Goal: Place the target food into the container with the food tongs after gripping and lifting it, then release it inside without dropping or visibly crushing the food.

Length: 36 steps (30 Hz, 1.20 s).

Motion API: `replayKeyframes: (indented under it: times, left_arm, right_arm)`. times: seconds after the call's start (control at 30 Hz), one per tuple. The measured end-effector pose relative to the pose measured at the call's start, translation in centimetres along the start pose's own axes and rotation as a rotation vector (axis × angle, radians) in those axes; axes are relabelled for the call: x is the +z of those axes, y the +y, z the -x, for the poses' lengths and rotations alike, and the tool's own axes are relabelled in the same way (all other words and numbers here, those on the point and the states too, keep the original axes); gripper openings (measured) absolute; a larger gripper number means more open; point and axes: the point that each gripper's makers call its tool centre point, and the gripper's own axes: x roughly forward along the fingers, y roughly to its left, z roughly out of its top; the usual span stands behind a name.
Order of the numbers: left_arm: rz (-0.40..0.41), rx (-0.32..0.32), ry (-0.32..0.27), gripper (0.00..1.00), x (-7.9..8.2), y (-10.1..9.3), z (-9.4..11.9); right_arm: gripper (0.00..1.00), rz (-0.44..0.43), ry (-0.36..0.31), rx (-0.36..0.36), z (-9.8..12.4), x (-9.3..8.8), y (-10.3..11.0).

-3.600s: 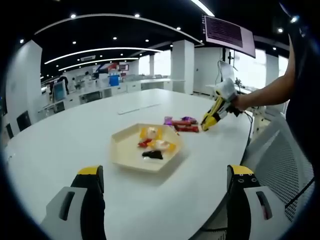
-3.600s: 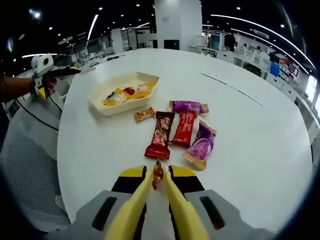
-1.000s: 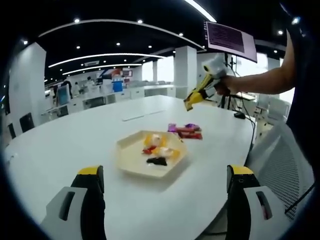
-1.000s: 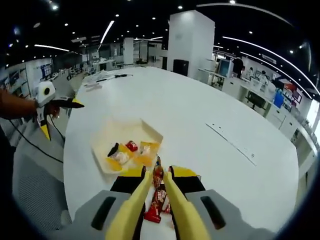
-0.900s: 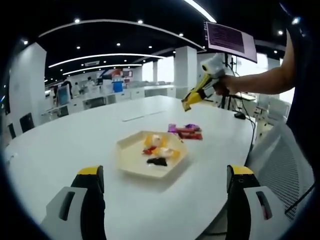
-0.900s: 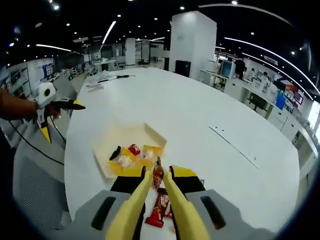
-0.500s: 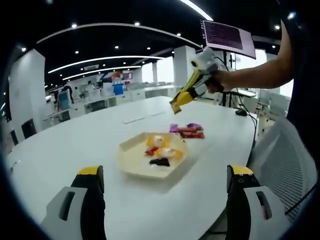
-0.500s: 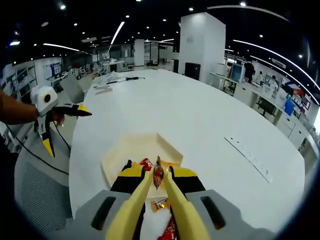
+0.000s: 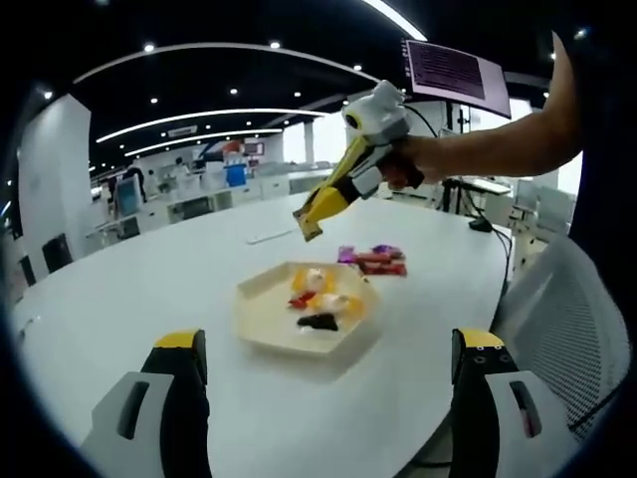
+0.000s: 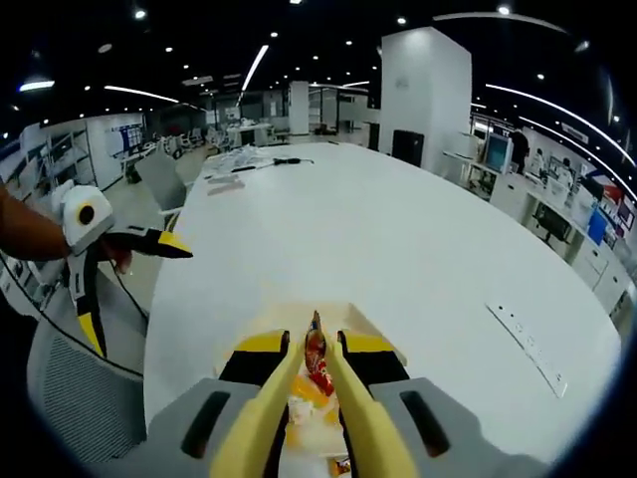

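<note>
Small red-wrapped candy is pinched between the yellow tong-like jaws of the right gripper, held in the air above the cream hexagonal tray. In the left gripper view that gripper slants down and to the left from a bare forearm, tips over the tray's far side, clear of it. Tray is shallow with angled matte walls; inside lie glossy yellow, red, white and black wrapped sweets. Just beyond the tray, a cluster of red and purple foil snack packets sits on the smooth white round table. Left gripper has its black, yellow-tipped jaws spread wide with nothing between them, low at the near table edge. In the right gripper view it is hand-held off the table's edge, yellow-tipped jaws splayed.
</note>
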Motion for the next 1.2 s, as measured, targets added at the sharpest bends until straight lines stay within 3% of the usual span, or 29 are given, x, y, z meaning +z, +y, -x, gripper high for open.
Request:
replayKeyframes:
  times: [0.43,0.73,1.2]
  left_arm:
    - [-0.003,0.004,-0.006,0.99,0.2,0.1,0.0]
    - [-0.004,-0.001,0.003,0.99,0.0,0.0,-0.1]
    - [0.012,0.008,-0.005,0.99,0.1,0.3,0.0]
  right_arm:
    - [0.18,0.02,0.001,0.056,-4.4,1.7,2.1]
    - [0.22,0.034,-0.023,0.085,-4.6,2.1,2.6]
    - [0.23,0.04,-0.046,0.058,-3.3,2.2,1.7]
